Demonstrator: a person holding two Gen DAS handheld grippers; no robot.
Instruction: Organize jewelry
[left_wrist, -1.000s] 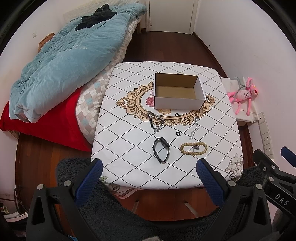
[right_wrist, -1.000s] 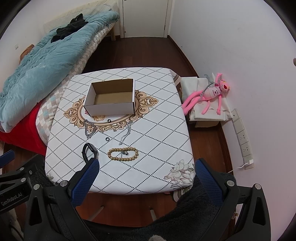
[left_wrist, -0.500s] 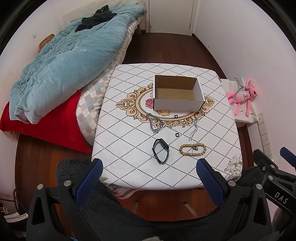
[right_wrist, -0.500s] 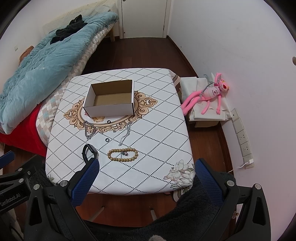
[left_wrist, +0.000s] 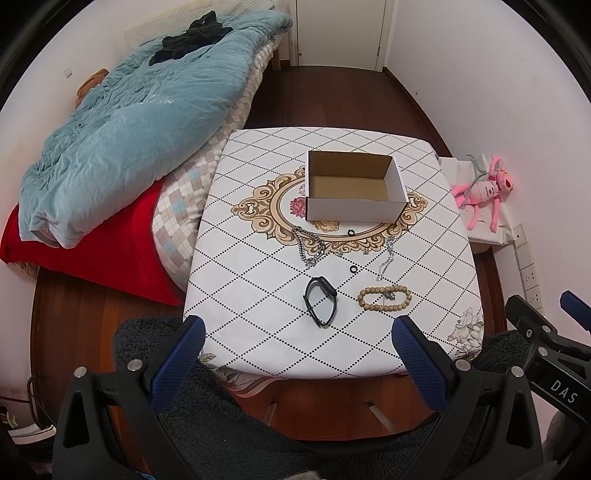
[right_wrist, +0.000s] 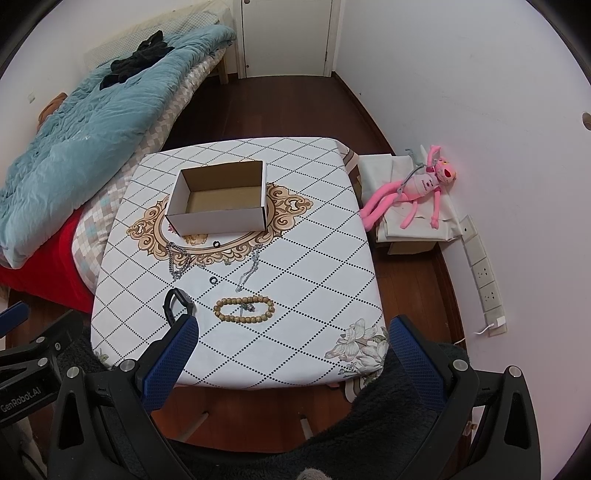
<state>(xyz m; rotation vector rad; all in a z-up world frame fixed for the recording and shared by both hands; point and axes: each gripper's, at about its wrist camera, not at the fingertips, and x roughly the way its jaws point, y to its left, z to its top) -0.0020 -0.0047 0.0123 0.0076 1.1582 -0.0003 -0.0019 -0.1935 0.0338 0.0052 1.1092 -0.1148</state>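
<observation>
Left wrist view: left gripper (left_wrist: 299, 350) held above the near edge of the table (left_wrist: 258, 295), fingers spread wide, nothing between them. Table covered in a white diamond-pattern cloth. Open cardboard box (left_wrist: 354, 192) sits toward the far middle, nothing visible inside. In front of it, on the cloth: thick silver chain (left_wrist: 309, 245), one small black ring (left_wrist: 350, 232) just before the box, a second black ring (left_wrist: 354, 269) nearer, thin silver chain (left_wrist: 386, 260) to the right. Closest row: black wristband (left_wrist: 320, 301) and bead bracelet (left_wrist: 385, 298), side by side, apart. Bed with a blue quilt (left_wrist: 122, 122) at left; pink plush toy (left_wrist: 484, 192) by the wall at right.

Right wrist view: right gripper (right_wrist: 293, 350) also over the near table edge, fingers wide apart, holding nothing. Its left finger (right_wrist: 170, 360) overlaps the wristband's near end in the picture; contact cannot be judged. Bead bracelet lies between the fingers, farther in. All jewelry is outside the box.
</observation>
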